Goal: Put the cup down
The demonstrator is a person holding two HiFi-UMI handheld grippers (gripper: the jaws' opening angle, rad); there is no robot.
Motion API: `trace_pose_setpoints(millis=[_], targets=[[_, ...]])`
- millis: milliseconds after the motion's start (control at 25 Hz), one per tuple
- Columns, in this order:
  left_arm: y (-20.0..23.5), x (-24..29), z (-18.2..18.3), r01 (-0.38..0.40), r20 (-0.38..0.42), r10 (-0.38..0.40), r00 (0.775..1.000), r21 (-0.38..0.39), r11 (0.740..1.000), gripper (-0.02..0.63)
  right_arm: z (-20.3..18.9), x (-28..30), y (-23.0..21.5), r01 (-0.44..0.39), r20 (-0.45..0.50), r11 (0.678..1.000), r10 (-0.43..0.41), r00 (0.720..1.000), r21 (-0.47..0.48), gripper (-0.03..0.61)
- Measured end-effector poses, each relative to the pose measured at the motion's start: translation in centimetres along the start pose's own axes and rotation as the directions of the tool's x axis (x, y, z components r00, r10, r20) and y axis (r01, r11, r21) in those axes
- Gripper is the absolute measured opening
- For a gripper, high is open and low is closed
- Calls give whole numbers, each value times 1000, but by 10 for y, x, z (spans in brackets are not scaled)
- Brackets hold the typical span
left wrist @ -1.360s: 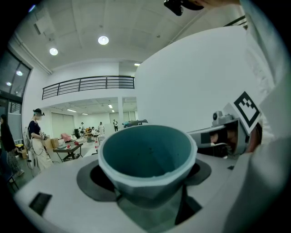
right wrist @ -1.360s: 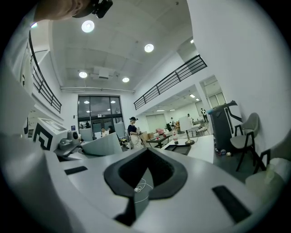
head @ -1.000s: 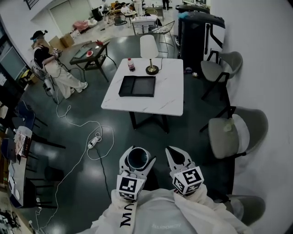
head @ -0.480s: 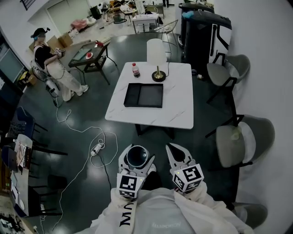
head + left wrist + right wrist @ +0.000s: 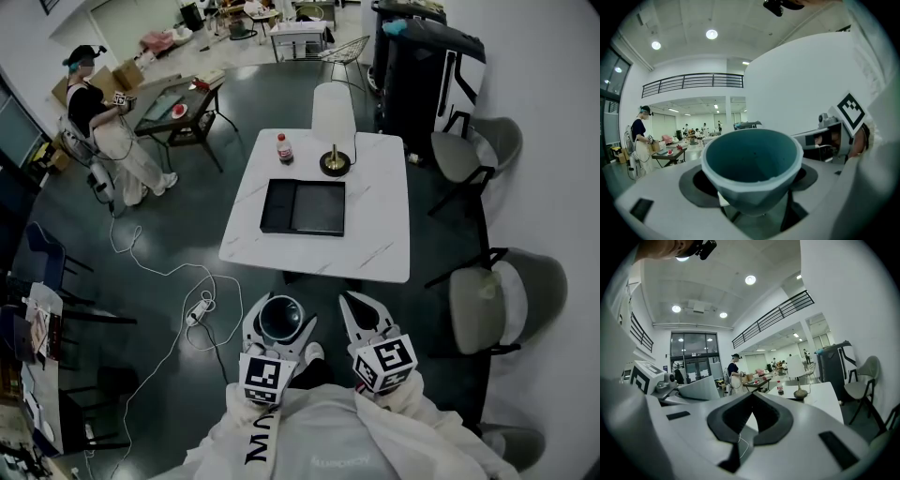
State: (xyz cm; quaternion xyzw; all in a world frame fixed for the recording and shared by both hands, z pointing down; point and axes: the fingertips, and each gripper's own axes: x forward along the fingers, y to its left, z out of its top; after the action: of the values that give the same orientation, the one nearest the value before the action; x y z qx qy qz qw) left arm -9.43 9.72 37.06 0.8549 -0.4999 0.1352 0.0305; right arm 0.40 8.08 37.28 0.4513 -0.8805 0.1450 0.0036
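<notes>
A teal cup (image 5: 279, 322) sits between the jaws of my left gripper (image 5: 278, 330), held close to my body above the dark floor. In the left gripper view the cup (image 5: 752, 164) fills the middle, upright, its inside showing nothing. My right gripper (image 5: 362, 317) is beside it, shut with nothing in it; in its own view the right gripper (image 5: 752, 398) has its dark pads (image 5: 776, 420) meeting at the tip. The white marble table (image 5: 375, 239) stands ahead, with a black tray (image 5: 303, 207) on it.
A red-capped bottle (image 5: 284, 148) and a lamp (image 5: 334, 122) stand at the table's far end. Grey chairs (image 5: 497, 300) line the right wall. A white cable with a power strip (image 5: 197, 311) lies on the floor to the left. A person (image 5: 108, 141) stands far left.
The table has drawn nearer and shifted right in the head view. Both grippers keep their pose, and the cup stays in the left one.
</notes>
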Motion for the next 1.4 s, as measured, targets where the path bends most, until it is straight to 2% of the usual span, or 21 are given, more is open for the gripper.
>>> trace_pose_setpoints(millis=[920, 1400], targets=[[109, 49, -15, 6, -2, -7, 1000, -28, 1000, 396, -1, 109, -1, 31, -39, 1000, -31, 999, -2, 6], [147, 47, -21, -28, 7, 28, 1000, -42, 999, 396, 4, 129, 10, 33, -45, 999, -34, 998, -27, 6]])
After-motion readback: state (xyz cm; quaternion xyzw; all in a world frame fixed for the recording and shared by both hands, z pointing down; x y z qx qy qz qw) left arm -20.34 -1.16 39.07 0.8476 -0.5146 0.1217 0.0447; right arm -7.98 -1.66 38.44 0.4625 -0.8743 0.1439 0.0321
